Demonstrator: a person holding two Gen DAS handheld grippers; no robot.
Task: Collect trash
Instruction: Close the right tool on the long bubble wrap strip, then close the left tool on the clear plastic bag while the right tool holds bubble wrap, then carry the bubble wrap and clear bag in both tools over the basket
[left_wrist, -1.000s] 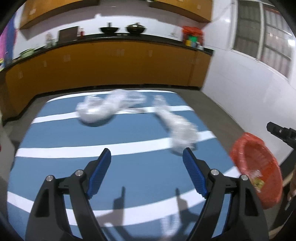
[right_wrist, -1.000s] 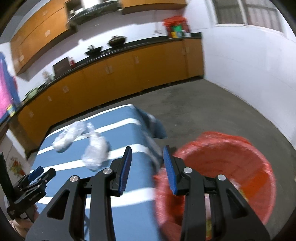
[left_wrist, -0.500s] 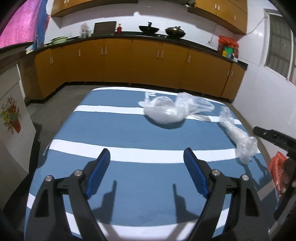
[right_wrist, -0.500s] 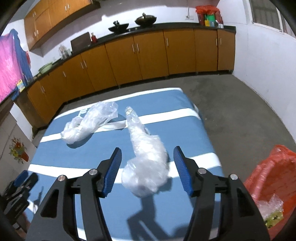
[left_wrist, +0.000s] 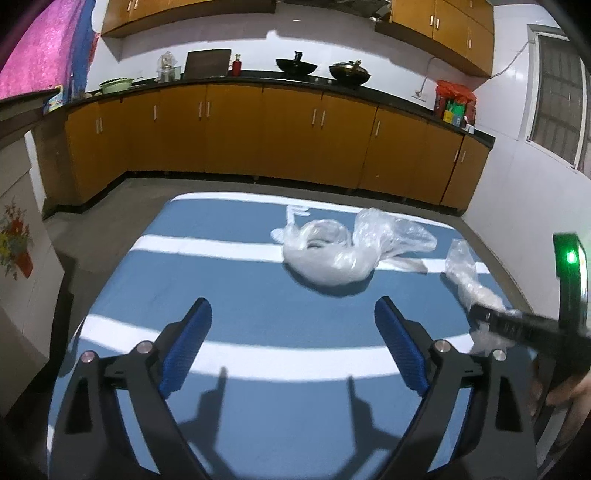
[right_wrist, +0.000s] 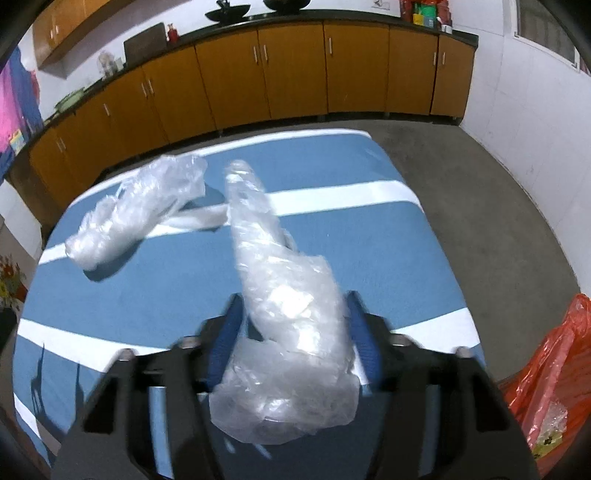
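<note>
Two pieces of clear plastic trash lie on the blue-and-white striped tablecloth (left_wrist: 221, 266). A crumpled plastic bag (left_wrist: 328, 254) (right_wrist: 136, 214) rests toward the far side. A long plastic bag (right_wrist: 288, 295) (left_wrist: 469, 280) lies near the right edge. My right gripper (right_wrist: 293, 297) straddles its near end with the jaws closing; the blue pads sit at the bag's sides and it looks unsqueezed. My left gripper (left_wrist: 291, 306) hovers over bare cloth short of the crumpled bag, its jaws opening wide with nothing between them.
A red bin bag (right_wrist: 554, 376) with some trash inside stands on the floor off the table's right edge. Orange kitchen cabinets (left_wrist: 288, 140) line the far wall. A hand (left_wrist: 569, 391) holding the right gripper shows at the left wrist view's right edge.
The right gripper swung from the red bin back over the table, dropped onto the long bag and narrowed around it. The left gripper's view shifted leftward, so the bags now sit further right.
</note>
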